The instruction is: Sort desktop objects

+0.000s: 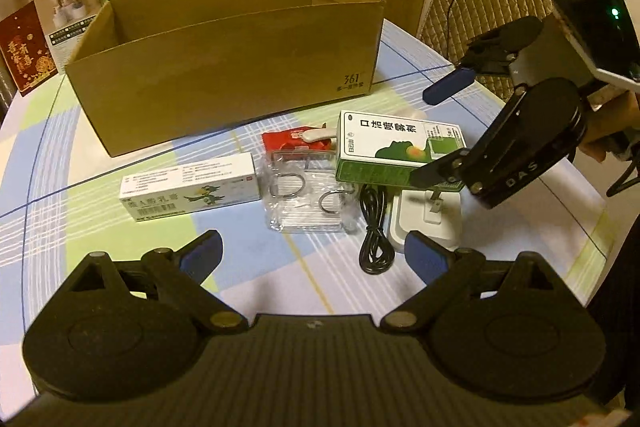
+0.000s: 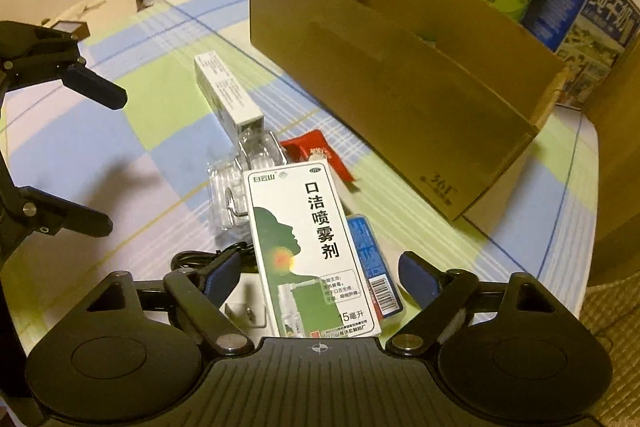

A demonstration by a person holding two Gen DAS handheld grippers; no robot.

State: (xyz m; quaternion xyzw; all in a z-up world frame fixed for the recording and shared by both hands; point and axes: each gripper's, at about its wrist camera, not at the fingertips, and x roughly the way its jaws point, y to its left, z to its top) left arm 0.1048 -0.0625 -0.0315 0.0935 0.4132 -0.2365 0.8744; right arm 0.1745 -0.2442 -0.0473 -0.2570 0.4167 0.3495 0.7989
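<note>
Right claw (image 2: 316, 277) agape astride spray box (image 2: 308, 247)

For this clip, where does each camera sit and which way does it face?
Left wrist: on the left gripper, low over the near table edge, facing the cardboard box; own open jaws below, right gripper and a hand at right.
Right wrist: on the right gripper, above the green spray box, facing the cardboard box; left gripper at left.
Shared: cardboard box, spray box, white carton, each other's gripper.
</note>
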